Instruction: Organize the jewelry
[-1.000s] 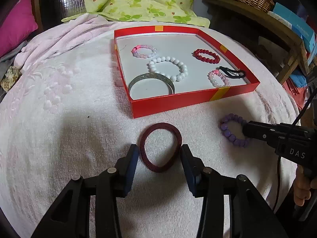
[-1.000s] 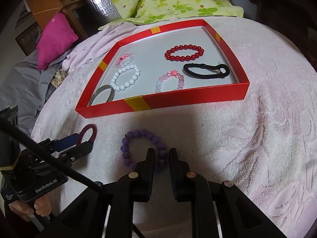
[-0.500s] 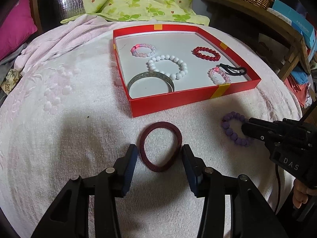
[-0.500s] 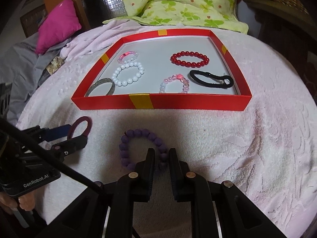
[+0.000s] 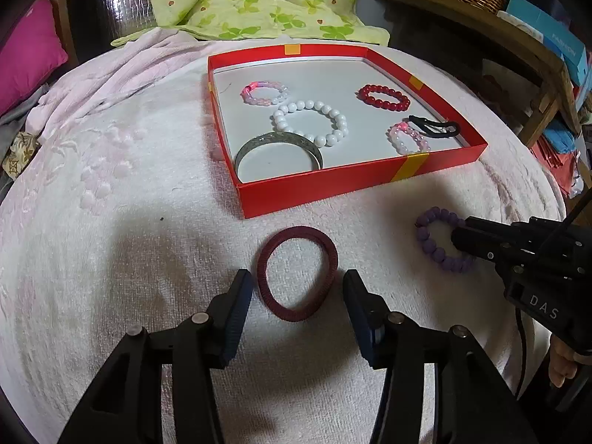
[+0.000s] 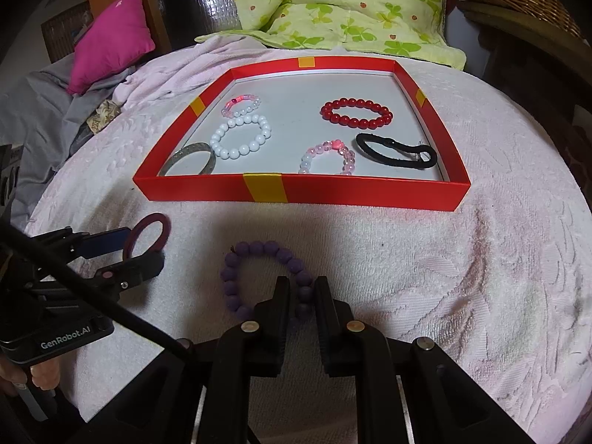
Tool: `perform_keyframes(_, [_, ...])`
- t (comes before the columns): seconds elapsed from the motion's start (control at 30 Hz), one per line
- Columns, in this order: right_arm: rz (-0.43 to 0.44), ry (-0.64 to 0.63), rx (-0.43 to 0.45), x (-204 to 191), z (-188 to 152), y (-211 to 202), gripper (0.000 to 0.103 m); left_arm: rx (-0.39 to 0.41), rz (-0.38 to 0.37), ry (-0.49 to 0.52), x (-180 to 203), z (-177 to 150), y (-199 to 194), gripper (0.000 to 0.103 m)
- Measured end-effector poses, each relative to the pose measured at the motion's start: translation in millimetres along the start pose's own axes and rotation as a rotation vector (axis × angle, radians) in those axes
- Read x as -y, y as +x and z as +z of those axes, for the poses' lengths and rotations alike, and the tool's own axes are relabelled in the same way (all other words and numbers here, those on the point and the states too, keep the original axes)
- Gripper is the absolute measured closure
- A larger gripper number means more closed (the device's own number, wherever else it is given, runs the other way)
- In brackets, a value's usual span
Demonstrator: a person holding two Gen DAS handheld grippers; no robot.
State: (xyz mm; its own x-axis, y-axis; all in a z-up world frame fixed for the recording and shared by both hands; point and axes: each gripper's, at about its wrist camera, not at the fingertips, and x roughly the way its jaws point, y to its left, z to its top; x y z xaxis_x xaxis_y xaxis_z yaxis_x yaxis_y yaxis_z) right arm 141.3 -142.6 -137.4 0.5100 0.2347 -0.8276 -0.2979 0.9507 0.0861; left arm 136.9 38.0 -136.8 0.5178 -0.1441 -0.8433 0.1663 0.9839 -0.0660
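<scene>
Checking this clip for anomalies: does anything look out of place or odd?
Only two pieces lie outside the red tray: the purple bead bracelet and the dark red fabric hair band, both on the towel. Nothing looks spilled or damaged.

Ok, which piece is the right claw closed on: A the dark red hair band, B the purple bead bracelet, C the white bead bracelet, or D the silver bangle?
B: the right claw pinches the purple bead bracelet on the towel, outside the red box.

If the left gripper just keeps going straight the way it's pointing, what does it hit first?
The maroon hair tie, lying between the open left gripper's fingers. Past it stands the near wall of the red tray. Depth is hard to judge, so the gripper might pass over the tie.
</scene>
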Motion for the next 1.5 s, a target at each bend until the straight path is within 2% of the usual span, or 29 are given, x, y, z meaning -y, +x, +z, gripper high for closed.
perform_keyframes(0.4, [0.003, 0.001, 0.014, 0.1, -2.1, -0.3, 0.087, 0.000, 0.021, 0.007, 3.3, 0.5, -0.9, 0.049])
perform_keyframes(0.8, [-0.090, -0.067, 0.067, -15.9, -1.9, 2.8, 0.087, -0.004, 0.018, -0.002, 3.3, -4.1, -2.1, 0.049])
perform_keyframes(0.97, [-0.094, -0.082, 0.071, -18.0, -2.1, 0.6, 0.092, 0.012, 0.021, -0.016, 2.9, -4.1, -1.9, 0.049])
perform_keyframes(1.07, [-0.072, -0.069, 0.068, -14.0, -1.0, -1.5, 0.092, 0.026, 0.018, -0.037, -1.3, -2.4, -2.6, 0.060])
perform_keyframes(1.13, [-0.049, -0.049, 0.067, -9.5, -0.3, -4.6, 0.092, 0.035, 0.004, -0.060, -5.8, -1.1, -3.6, 0.073])
perform_keyframes(1.23, [-0.020, -0.026, 0.080, -4.1, 1.2, -11.5, 0.092, 0.044, 0.004, -0.079, -9.8, 0.7, -4.5, 0.083])
perform_keyframes(1.3, [0.006, -0.004, 0.090, 0.2, 2.1, -16.9, 0.092, 0.061, 0.007, -0.084, -10.9, 1.9, -6.9, 0.087])
perform_keyframes(1.5, [0.094, 0.070, 0.121, 12.2, 6.0, -30.2, 0.092, 0.129, 0.024, -0.084, -14.0, 5.2, -21.6, 0.089])
